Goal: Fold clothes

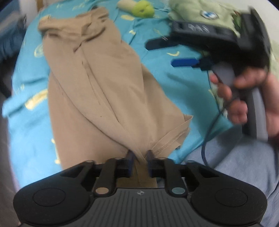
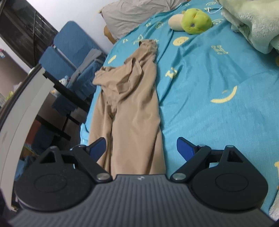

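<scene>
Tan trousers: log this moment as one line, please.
left gripper: shut on tan trousers hem | right gripper: open, holding nothing | trousers: lengthwise on blue bedsheet

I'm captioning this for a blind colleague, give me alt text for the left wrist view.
The left gripper is shut on the hem end of tan trousers stretched along a turquoise bedsheet. At right, a hand holds the right gripper, open above the sheet.

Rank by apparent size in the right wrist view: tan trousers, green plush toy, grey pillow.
1. tan trousers, largest by far.
2. grey pillow, partly cut off and farther away, so unsure.
3. green plush toy, smallest, also far from the camera.
</scene>
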A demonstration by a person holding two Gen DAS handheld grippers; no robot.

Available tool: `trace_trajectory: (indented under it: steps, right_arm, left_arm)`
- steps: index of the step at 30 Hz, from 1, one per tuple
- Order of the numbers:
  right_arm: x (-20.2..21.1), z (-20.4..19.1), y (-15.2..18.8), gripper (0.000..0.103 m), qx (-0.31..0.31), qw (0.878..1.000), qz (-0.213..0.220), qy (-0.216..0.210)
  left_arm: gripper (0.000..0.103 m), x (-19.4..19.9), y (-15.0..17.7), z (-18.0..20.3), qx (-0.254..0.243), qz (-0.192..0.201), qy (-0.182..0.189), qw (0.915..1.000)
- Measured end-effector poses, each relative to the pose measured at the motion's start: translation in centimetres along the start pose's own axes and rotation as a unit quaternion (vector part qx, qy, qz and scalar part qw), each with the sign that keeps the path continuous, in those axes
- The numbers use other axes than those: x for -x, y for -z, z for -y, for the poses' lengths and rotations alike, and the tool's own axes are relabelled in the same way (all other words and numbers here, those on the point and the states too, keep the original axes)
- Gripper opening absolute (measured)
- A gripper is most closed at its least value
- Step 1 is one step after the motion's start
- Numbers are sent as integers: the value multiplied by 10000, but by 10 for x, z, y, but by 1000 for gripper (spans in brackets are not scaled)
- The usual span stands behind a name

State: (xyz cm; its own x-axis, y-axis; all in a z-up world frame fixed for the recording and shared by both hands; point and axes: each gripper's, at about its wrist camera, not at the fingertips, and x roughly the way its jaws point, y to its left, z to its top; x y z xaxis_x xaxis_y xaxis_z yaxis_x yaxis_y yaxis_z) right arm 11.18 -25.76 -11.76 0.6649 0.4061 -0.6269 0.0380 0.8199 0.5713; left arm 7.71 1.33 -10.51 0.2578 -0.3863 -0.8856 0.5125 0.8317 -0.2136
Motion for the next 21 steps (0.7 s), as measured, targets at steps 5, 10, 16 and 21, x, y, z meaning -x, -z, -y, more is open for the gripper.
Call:
trace_trajectory:
  steps: [5, 10, 16, 21]
  right_arm:
    - [-9, 6, 11, 89, 20, 9986, -489, 204]
    - [-15, 9, 22, 89, -121, 9964, -824, 170]
    - [-21, 2, 38, 90, -185, 9910, -1320, -121]
    - [-15, -21, 55, 81, 242, 9829, -1824, 63]
  left_arm:
    - [78, 14, -3, -36, 935, 571, -257, 9937]
    - [78, 8, -3, -84, 2268, 592, -1019, 9668]
    - [78, -16, -6, -80, 2200, -59, -610, 9736]
    - [76, -17, 0, -62, 1981, -417, -264, 9789]
